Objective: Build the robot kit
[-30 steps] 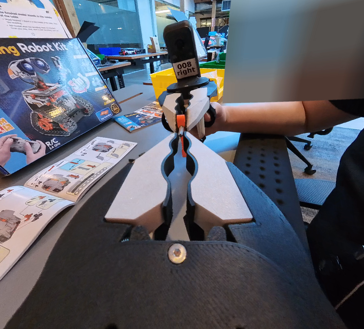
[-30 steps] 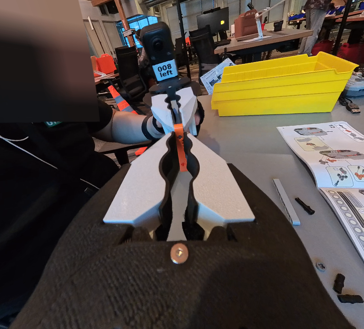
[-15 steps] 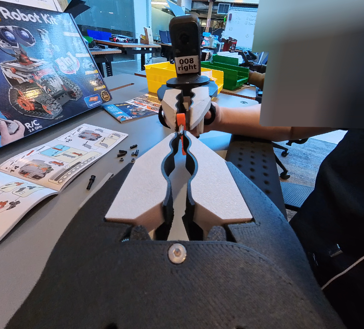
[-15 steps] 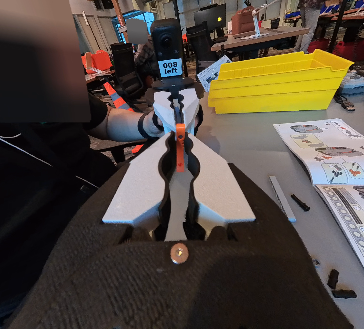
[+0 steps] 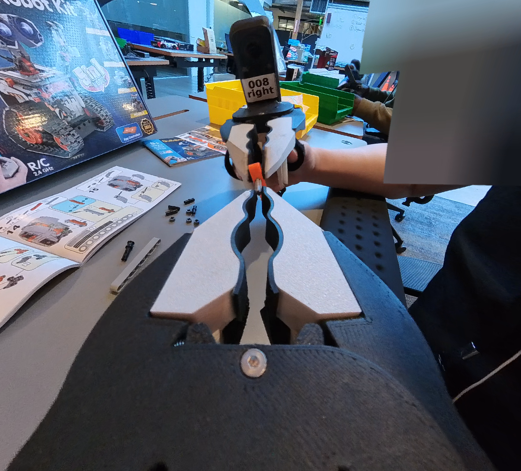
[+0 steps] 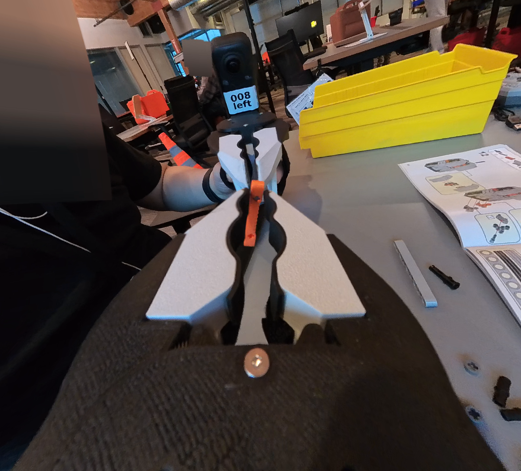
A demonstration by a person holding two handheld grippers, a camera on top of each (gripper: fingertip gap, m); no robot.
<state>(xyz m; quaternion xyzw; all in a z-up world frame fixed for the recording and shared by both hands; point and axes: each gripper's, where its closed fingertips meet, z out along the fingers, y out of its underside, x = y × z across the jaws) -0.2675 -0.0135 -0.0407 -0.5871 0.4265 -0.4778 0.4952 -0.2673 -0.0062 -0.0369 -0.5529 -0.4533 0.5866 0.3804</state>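
Observation:
My right gripper (image 6: 255, 198) is shut on a thin orange beam (image 6: 251, 218) that runs lengthwise between its jaws, slightly tilted. My left gripper (image 5: 258, 192) faces it tip to tip above the grey table's (image 5: 56, 330) near edge. It is shut on a small grey pin (image 5: 257, 187) that meets the end of the orange beam (image 5: 255, 170). Each gripper also shows in the other's view, the right gripper (image 5: 258, 175) held in a hand and the left gripper (image 6: 249, 175) likewise.
On the table lie a grey beam (image 6: 415, 274), a black pin (image 6: 444, 277), small black pieces (image 5: 183, 211) and an open instruction booklet (image 5: 70, 218). A robot kit box (image 5: 56, 77) leans at the back left. A yellow bin (image 6: 394, 119) stands behind. A black chair (image 5: 358, 232) is beside the table. Only a small space, under 4 cm, lies between the two pairs of fingers.
Both grippers stay tip to tip. The left wrist view has swung so the loose pieces on the table show. The orange beam now sits a little tilted in the right jaws.

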